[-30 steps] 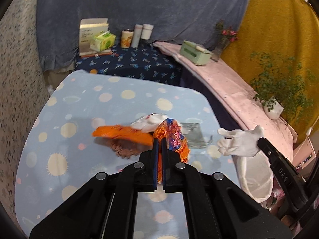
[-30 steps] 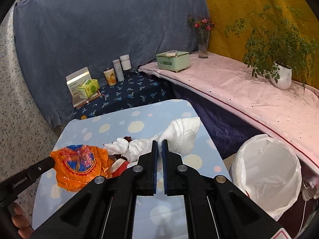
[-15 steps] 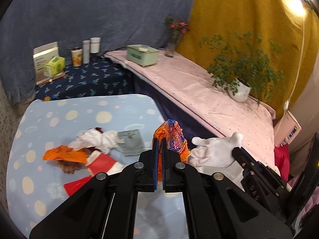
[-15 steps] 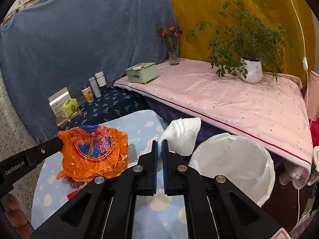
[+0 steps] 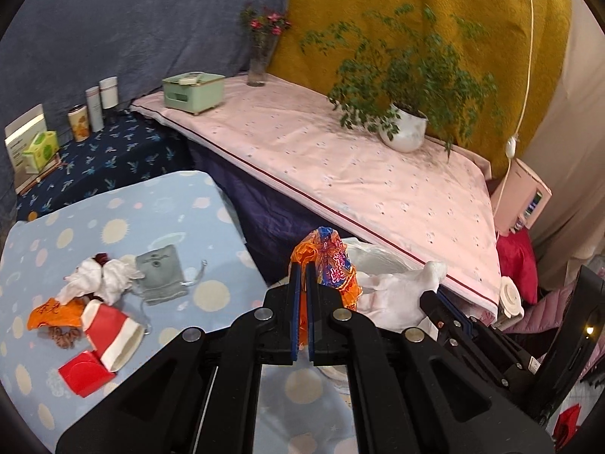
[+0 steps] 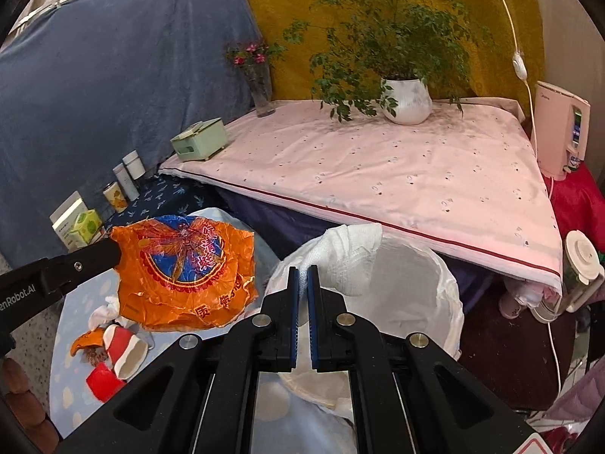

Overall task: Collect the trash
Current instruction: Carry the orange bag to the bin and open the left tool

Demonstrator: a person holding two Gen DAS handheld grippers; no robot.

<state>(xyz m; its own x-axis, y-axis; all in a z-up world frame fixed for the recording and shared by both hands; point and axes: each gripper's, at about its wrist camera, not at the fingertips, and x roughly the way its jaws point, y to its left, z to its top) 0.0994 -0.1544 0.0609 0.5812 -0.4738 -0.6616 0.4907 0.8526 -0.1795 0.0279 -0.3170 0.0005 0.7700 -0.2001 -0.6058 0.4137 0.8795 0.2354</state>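
1. Where lettering can be read, the left gripper [image 6: 113, 251] carries white text ending "enRobot.AI" along its black arm in the right wrist view, and the orange wrapper [image 6: 185, 272] shows a blue round emblem with a dragonfly and yellow Chinese characters along its lower edge; those characters are too creased to read with certainty.
2. Two pieces of trash are in the air: the orange wrapper, and one white crumpled cloth [image 6: 348, 261].
3. Several more pieces lie on the blue spotted table [image 5: 113, 227]: one white crumpled tissue [image 5: 102, 278], one grey pouch [image 5: 160, 274], one orange scrap [image 5: 53, 312], one red-and-white paper cup [image 5: 111, 335] on its side, and one red carton piece [image 5: 85, 374].
4. One white-lined bin [image 6: 412, 302] stands just beside the table.
5. The left gripper is clamped on the orange wrapper, its jaws nearly together, pointing downward, with the wrapper hanging at the table's edge beside the bin.
6. The right gripper [image 6: 302, 276] pinches the white crumpled cloth with jaws nearly together, angled down, the cloth hanging over the bin's near rim.
7. Part of a hand [image 6: 15, 393] shows at the lower left of the right wrist view.
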